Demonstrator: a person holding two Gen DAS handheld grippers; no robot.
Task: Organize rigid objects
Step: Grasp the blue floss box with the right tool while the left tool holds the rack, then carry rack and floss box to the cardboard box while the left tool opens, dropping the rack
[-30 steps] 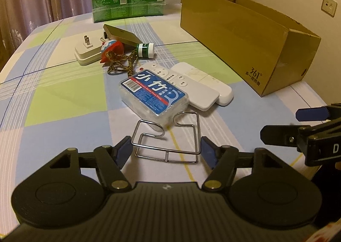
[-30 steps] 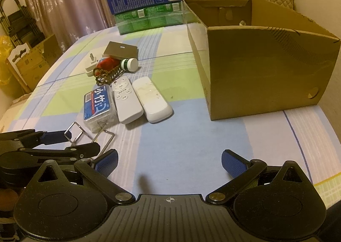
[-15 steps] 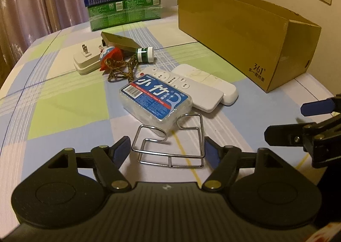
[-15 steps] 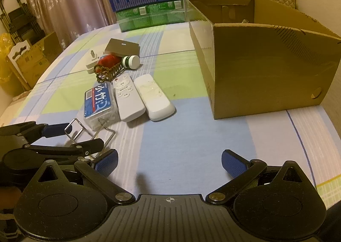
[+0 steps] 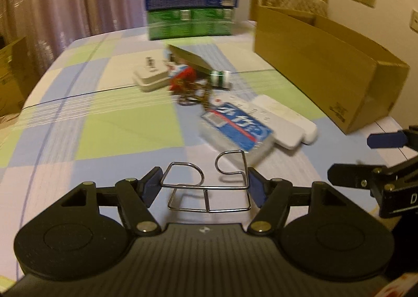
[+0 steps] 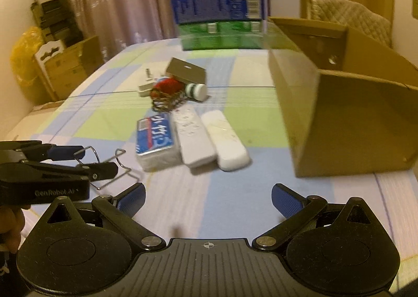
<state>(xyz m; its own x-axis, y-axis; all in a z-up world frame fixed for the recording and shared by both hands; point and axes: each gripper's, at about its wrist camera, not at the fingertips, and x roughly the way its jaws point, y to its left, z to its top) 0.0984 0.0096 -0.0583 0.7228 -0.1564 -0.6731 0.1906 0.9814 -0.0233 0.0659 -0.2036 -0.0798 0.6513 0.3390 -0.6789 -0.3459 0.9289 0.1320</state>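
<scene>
A bent wire rack [image 5: 224, 187] sits between the blue pads of my left gripper [image 5: 204, 182], whose jaws are closing on its two ends. The rack hangs just above the checked bedspread [image 5: 117, 127] and throws a shadow on it. From the right wrist camera, the left gripper [image 6: 86, 161] appears at the left edge with the rack [image 6: 127, 166] in it. My right gripper [image 6: 208, 197] is open over bare cloth with nothing between its fingers. An open cardboard box [image 6: 352, 127] stands at the right.
Beyond the rack lie a blue-labelled plastic case [image 5: 237, 129], two white remotes [image 5: 284, 124], a small green-and-white bottle [image 5: 222, 79], a red toy with a chain [image 5: 185, 80] and a white plug adapter [image 5: 150, 79]. Stacked blue and green cartons [image 5: 190, 9] stand at the back.
The wire rack lay flat against the plastic case; now it is raised off the bedspread between the left pads and clear of the case. Both views have shifted and blurred.
</scene>
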